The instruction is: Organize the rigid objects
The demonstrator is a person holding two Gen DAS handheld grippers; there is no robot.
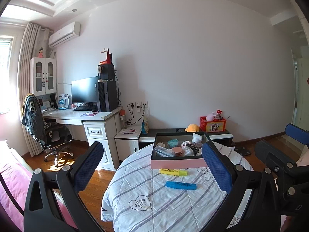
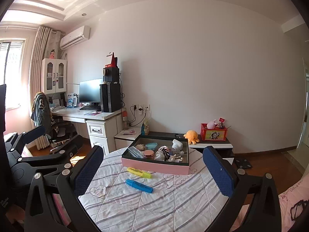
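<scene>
A yellow highlighter (image 1: 173,172) (image 2: 139,172) and a blue highlighter (image 1: 181,185) (image 2: 139,186) lie on a round table covered with a striped quilt (image 1: 154,199) (image 2: 154,203). Behind them stands a pink box (image 1: 177,163) (image 2: 154,165) with a dark rim, holding several small items. My left gripper (image 1: 154,166) is open above the near table, the markers between and beyond its blue pads. My right gripper (image 2: 154,166) is open too, holding nothing. Each gripper shows at the other view's edge: the right gripper (image 1: 285,154) and the left gripper (image 2: 32,147).
A low dark cabinet (image 1: 220,135) behind the table carries a red toy box (image 2: 213,133) and an orange plush (image 2: 191,136). A white desk (image 1: 81,117) with monitor and computer tower stands at left, an office chair (image 1: 48,135) beside it. Pink bedding (image 2: 295,205) lies at lower right.
</scene>
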